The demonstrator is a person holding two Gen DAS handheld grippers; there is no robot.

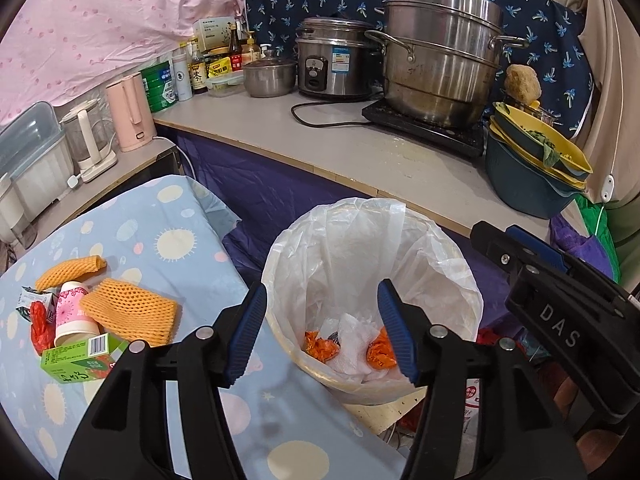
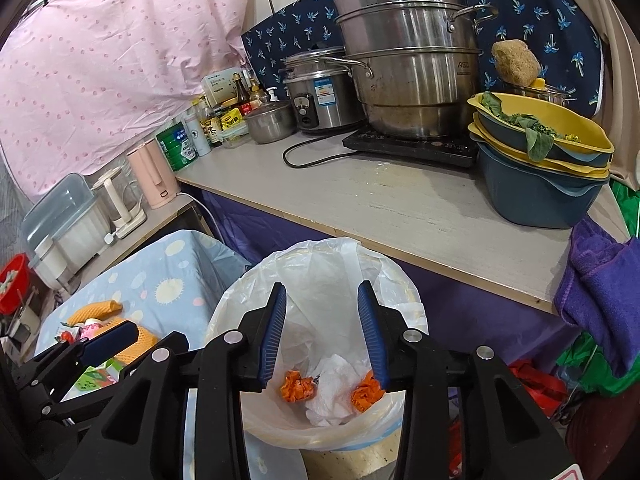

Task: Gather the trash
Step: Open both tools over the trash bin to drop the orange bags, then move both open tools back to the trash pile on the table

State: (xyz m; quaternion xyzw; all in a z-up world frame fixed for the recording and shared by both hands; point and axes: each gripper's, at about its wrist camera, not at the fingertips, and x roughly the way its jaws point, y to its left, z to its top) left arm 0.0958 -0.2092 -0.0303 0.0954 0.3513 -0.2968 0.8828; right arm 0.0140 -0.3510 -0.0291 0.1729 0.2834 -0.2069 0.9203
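Two grippers hang over one lined bin. Largest: stacked steel steamer pot (image 2: 408, 60) at 12 o'clock on the counter (image 2: 400, 208), its side stamped "ASD" as far as can be read. Beside it at 11 o'clock, a steel rice cooker (image 2: 316, 96) with a blue-and-white label too small to read. Trash bin (image 1: 372, 292) with a white plastic liner, at 6 o'clock below the counter edge; inside lie two crumpled orange wrappers (image 1: 320, 346) and white tissue (image 1: 352, 340). Right gripper (image 2: 322, 332), jaws apart over the bin mouth, nothing between them; its body reads "DAS" in the left wrist view. Left gripper (image 1: 322, 328), jaws likewise apart and empty, above the bin's near rim. Remaining trash at 9 o'clock on the sun-patterned blue cloth (image 1: 160, 240): two orange foam nets (image 1: 128, 314), a pink flowered paper cup (image 1: 74, 316), a green carton (image 1: 80, 360) bearing a barcode and unreadable script.
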